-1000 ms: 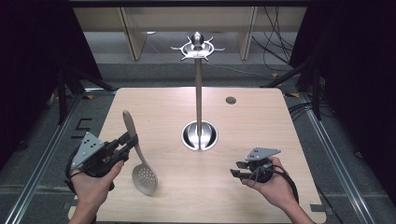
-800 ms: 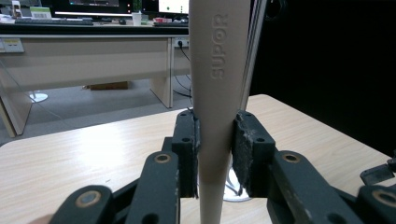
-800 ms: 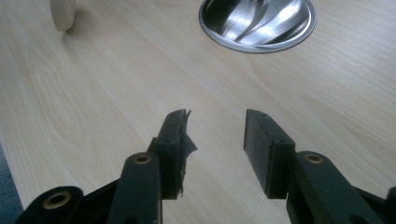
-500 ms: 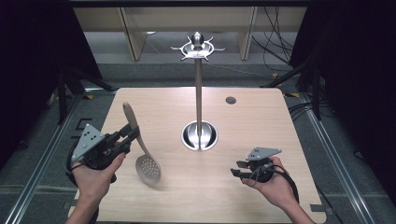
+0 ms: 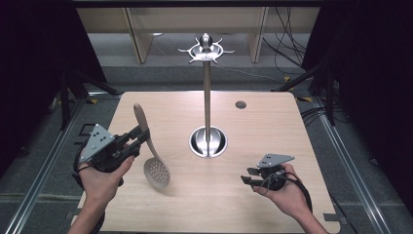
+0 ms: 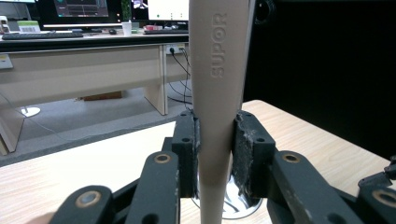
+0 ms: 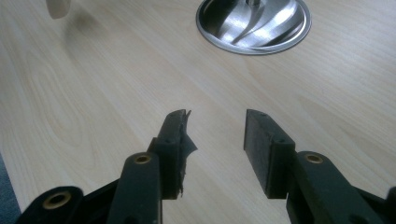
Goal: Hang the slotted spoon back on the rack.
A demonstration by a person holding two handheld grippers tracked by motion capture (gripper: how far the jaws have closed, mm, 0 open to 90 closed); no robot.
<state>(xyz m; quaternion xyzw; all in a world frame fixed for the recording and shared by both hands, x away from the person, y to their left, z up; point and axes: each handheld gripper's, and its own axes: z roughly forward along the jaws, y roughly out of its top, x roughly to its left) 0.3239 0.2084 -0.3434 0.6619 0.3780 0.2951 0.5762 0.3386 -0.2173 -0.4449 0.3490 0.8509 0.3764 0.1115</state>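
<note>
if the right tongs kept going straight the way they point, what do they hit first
Probably bare table first, since the open right tongs angle down at it. Beyond that lies the stand's round steel base; depth is hard to judge.

A pale wooden table (image 5: 272, 122) stands on grey floor (image 5: 160, 48) between dark curtains (image 5: 34, 58), with desks (image 6: 84, 51), monitors (image 6: 84, 7) and cables (image 5: 287, 44) beyond.

The left claw (image 5: 141, 138) grips a slotted spoon (image 5: 151, 156) beside the metal stand (image 5: 207, 97); the right claw (image 5: 249, 176) hovers open.
</note>
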